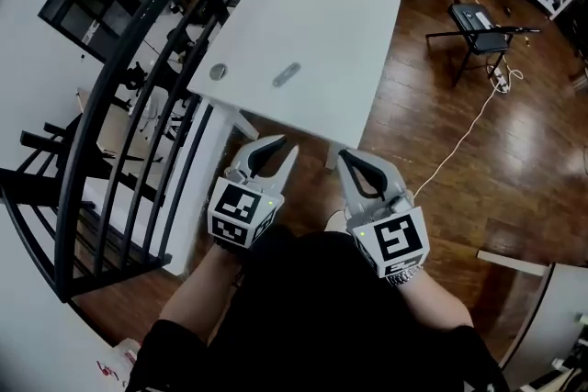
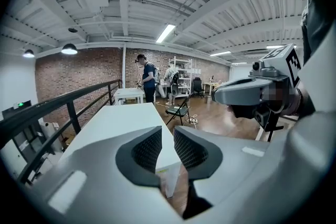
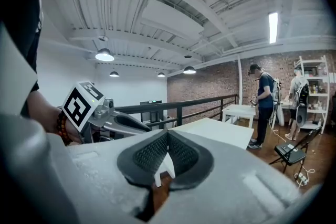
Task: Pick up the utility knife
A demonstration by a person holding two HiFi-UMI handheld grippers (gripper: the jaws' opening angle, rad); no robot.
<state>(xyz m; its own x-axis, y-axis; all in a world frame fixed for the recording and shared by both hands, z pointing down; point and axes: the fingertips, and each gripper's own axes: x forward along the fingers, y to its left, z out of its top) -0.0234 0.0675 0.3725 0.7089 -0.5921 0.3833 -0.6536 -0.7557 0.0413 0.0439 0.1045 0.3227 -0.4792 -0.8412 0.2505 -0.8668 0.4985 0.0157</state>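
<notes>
The utility knife (image 1: 287, 74), a small grey elongated thing, lies near the front of the white table (image 1: 340, 23). Both grippers hang side by side short of the table's near edge, well apart from the knife. My left gripper (image 1: 283, 148) (image 2: 167, 131) is open with a narrow gap between its ribbed pads and nothing in it. To its right, my right gripper (image 1: 342, 156) (image 3: 167, 134) is shut, its pads meeting at the tips with nothing held. I cannot make out the knife in either gripper view, only the tabletop (image 2: 121, 118) (image 3: 220, 131).
A small round grey disc (image 1: 218, 72) lies left of the knife. A black railing (image 1: 138, 87) runs along the table's left side. A black folding chair (image 1: 478, 23) and a white cable (image 1: 459, 138) are on the wooden floor to the right. People stand by a far table (image 2: 128, 94).
</notes>
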